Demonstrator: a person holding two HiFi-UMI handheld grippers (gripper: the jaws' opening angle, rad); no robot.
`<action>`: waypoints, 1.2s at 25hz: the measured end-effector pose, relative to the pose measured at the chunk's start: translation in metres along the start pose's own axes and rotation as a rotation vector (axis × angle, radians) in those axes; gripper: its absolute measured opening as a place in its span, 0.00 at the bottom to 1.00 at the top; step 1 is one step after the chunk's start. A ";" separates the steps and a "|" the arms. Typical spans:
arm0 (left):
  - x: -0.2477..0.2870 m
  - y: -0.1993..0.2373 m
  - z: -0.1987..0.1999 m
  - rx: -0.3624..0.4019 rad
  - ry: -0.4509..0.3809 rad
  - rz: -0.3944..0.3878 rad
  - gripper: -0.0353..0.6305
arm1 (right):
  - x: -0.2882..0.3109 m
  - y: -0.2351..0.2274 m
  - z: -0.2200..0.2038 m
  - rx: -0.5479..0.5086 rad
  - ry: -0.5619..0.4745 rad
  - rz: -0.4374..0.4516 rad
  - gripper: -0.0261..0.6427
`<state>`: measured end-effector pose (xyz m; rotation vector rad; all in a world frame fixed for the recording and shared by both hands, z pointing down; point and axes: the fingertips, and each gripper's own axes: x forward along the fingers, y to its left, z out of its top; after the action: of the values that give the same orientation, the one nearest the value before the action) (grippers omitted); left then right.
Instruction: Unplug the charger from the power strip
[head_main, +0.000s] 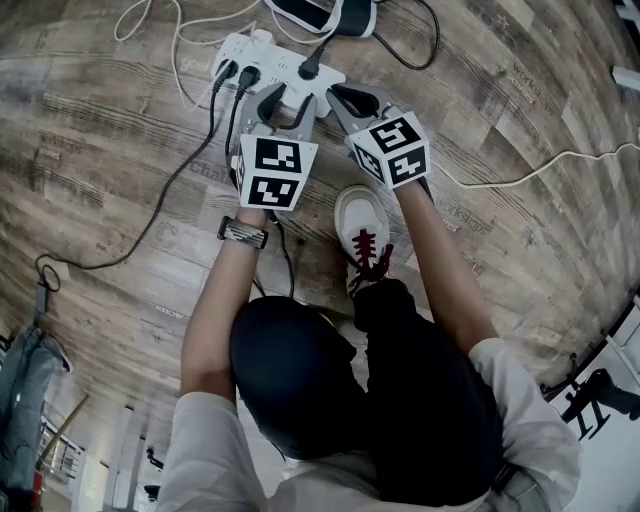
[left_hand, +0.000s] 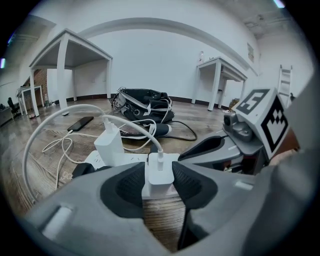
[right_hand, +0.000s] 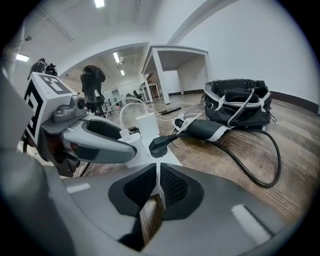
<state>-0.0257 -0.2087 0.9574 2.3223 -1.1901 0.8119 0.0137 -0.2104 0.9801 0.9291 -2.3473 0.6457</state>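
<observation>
The white charger (left_hand: 160, 176) stands plugged into the power strip (left_hand: 131, 160) on the floor (left_hand: 161, 217). It sits between the left gripper's (left_hand: 159, 186) parted jaws, apparently unsqueezed. To its right, the right gripper's (right_hand: 156, 181) jaws are together and empty.

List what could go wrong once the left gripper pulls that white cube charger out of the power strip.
1. The left gripper straddles the white cube charger, but its pads are not clearly pressing on it. A pull now could slip off.
2. The white power strip looks unsecured. The right gripper, jaws nearly together, is at its end without gripping it, so the strip may lift with the charger.
3. The taller white charger stands close by and might get knocked.
</observation>
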 end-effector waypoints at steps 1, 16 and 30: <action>0.002 0.000 0.000 0.002 0.002 0.002 0.30 | 0.001 -0.001 -0.001 -0.001 0.003 -0.003 0.08; 0.007 0.003 0.000 -0.106 -0.009 -0.032 0.27 | 0.000 -0.004 -0.002 0.015 0.001 -0.025 0.04; 0.009 0.000 -0.001 0.018 0.039 0.002 0.26 | 0.001 -0.004 -0.002 0.030 -0.007 -0.032 0.04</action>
<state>-0.0218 -0.2130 0.9641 2.3097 -1.1734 0.8675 0.0171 -0.2124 0.9831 0.9813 -2.3303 0.6677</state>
